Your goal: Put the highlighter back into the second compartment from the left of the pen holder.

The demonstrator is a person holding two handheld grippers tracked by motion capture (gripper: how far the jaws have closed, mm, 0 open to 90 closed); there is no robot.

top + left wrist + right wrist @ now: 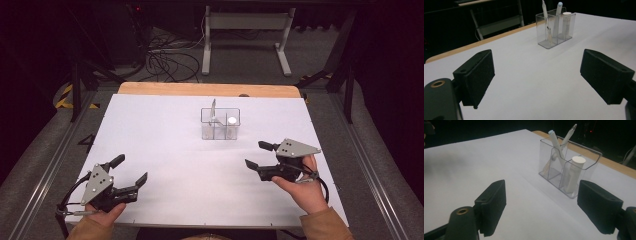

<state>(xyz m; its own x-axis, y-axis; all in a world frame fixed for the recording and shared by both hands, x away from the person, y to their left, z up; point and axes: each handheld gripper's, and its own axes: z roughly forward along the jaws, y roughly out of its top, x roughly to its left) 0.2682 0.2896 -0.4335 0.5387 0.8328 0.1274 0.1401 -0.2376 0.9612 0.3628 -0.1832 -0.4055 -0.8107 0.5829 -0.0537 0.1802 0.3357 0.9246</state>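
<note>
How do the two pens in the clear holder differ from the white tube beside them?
The pens lean and cross each other, rising well above the holder rim; the tube stands upright and barely tops the rim. The pens are slim with narrow tips; the tube is thick with a flat round cap. The pens share one compartment; the tube has its own. All are pale and sit inside the same holder.

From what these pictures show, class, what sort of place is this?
Probably a lab or workshop bench set up for recording. A white table holds just a clear pen holder, loose cables lie on the grey floor behind, and a person works a hand-held gripper in each hand.
</note>
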